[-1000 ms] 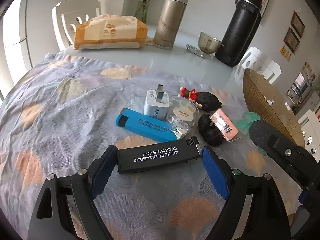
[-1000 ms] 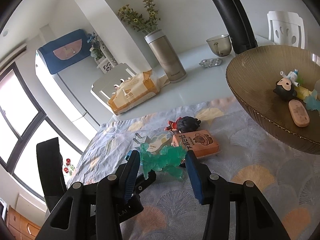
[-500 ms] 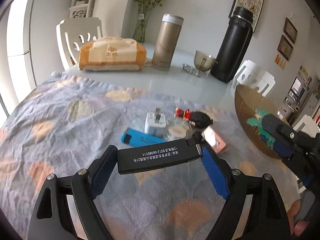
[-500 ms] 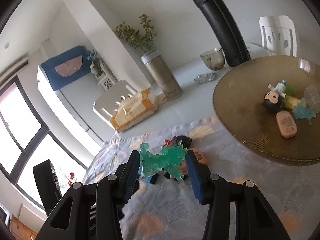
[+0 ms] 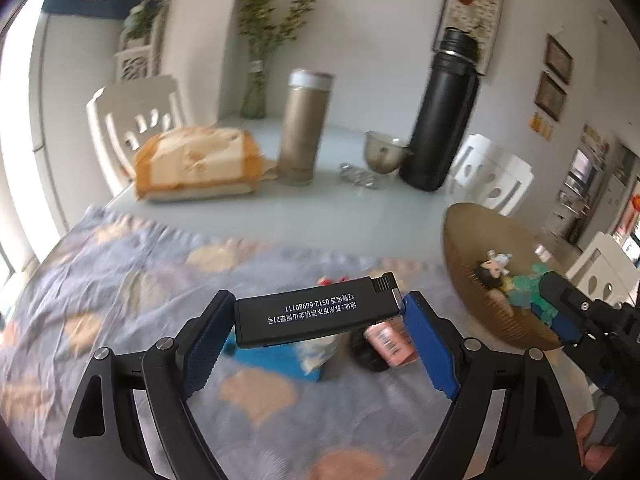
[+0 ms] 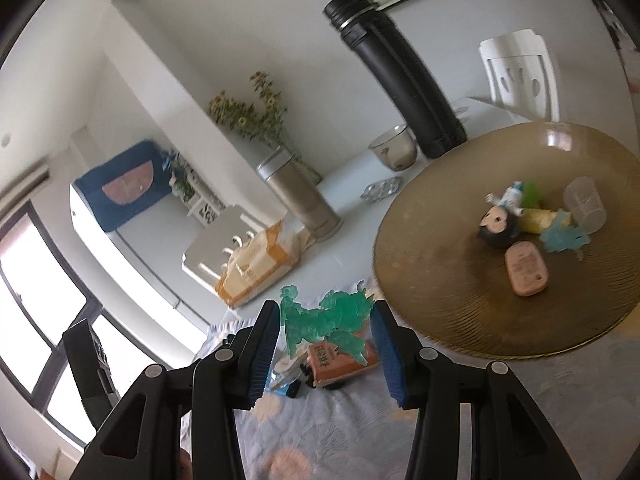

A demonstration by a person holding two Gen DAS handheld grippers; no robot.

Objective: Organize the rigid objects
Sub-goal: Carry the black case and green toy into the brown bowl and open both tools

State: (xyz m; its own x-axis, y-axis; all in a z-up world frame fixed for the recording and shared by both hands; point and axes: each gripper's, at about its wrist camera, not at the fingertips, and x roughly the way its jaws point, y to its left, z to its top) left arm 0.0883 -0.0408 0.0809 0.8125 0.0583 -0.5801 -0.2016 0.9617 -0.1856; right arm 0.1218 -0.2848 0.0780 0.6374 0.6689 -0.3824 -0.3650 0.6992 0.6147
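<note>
We hold the green figurine [image 6: 328, 322] clamped in the right tool [image 6: 325, 340], nearer the brown bowl [image 6: 440, 280] lying far-right, while the left tool [image 5: 318, 320] clamps the black lighter [image 5: 316, 310] crosswise.

A home dining room: white chairs [image 5: 132, 120] ring the cloth-covered desk [image 5: 360, 216], with a vase of flowers [image 5: 256, 80], framed pictures [image 5: 554, 76] and thermos flasks [image 5: 444, 112] beyond.

black flask [image 5: 444, 116] — tissue pack [image 5: 196, 164]
</note>
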